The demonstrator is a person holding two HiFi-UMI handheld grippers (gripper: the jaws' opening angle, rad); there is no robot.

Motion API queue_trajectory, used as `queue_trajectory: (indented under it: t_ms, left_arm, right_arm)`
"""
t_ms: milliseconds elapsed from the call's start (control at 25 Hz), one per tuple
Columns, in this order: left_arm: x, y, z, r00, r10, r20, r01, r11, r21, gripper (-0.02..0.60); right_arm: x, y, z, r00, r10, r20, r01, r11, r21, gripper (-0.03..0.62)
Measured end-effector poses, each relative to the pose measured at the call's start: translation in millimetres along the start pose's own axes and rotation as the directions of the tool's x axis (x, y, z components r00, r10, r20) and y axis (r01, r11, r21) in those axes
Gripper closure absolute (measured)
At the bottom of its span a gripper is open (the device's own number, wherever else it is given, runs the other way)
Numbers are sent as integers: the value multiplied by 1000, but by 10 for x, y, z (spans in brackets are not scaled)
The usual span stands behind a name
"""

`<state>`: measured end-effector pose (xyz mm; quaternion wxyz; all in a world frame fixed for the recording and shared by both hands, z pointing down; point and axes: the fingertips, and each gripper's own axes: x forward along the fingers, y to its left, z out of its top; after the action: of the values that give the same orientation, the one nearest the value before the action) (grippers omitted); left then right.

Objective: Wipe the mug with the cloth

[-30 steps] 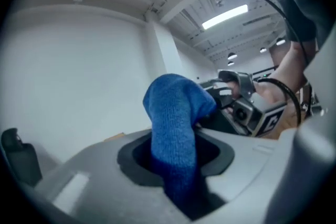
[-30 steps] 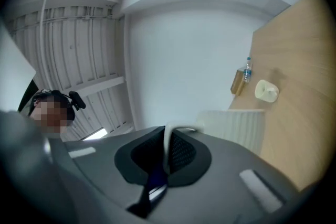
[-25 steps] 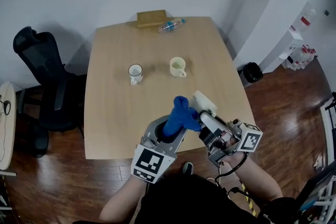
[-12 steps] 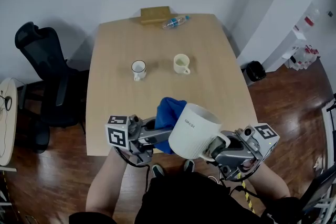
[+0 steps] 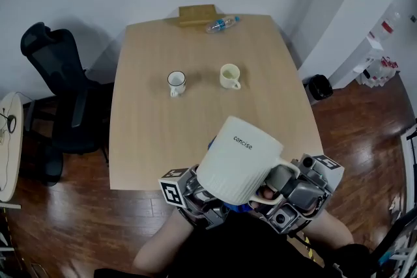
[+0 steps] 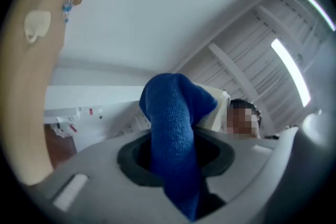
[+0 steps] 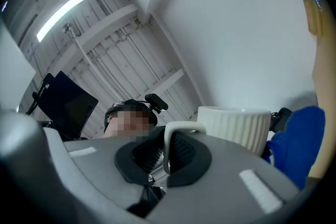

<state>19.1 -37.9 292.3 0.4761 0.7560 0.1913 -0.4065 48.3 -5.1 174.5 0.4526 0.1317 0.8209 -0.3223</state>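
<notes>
Mug: I am holding the big white ribbed mug up in the air, close under my head and above the near edge of the counter. It is tipped so that its side is facing up at me.
Grip on the mug: my right tongs are clamping its handle, with the jaws pressed tight on the thin loop.
Cloth: the blue cloth is sticking up out of my left tongs, which are pinching it low down. Its free end is standing just beside the mug's wall, on the side away from the handle.
Contact: I am not able to tell whether cloth and mug are touching, because from above the mug is hiding nearly all of the cloth.
Done: both things are in my tongs, off the counter and close together.
Left: I am judging that the wiping proper is only starting or about to start. That is leaving the rubbing round the wall, the rim and the inside, and then the setting down of the mug.
Around: a small white cup and a cream cup are sitting mid-counter, well apart from my tongs. A bottle and a wooden block are lying at the far edge, and a black chair is standing off to the left.
</notes>
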Motion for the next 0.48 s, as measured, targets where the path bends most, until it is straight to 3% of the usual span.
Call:
queue_trajectory:
  t_ms: [80,120,160,240,320,360,400,480]
  left_arm:
    - [-111,109,134,984,176,-13,-172,976,134,443]
    - [-181,142,230,964,267,-9,-259,941,216,443]
    - [-252,156,330,936,352,1,-336,892,301,443]
    - [-356,123,511,869,494,26,-447,762,469,444]
    - [-359,31,625,801,597,49,-487,601,634,444]
    - [-319,-20,641,768,637,57,-475,508,718,443]
    - [-264,-58,622,736,674,66,-442,404,801,444]
    - [-167,-60,483,664,742,90,-304,158,940,443]
  right_arm:
    - [-126,-19,91,998,-59,6,59,997,-48,591]
    - [-244,-47,156,995,-100,11,101,992,-79,591]
    - [-369,-88,229,989,-145,20,147,983,-110,591]
    - [-592,-205,368,969,-246,39,249,953,-172,591]
    - [-752,-384,464,937,-343,65,349,913,-210,591]
    - [-817,-481,495,922,-377,84,387,900,-200,591]
    - [-881,-573,513,909,-402,105,415,892,-178,591]
    - [-1008,-740,527,888,-435,151,453,883,-124,591]
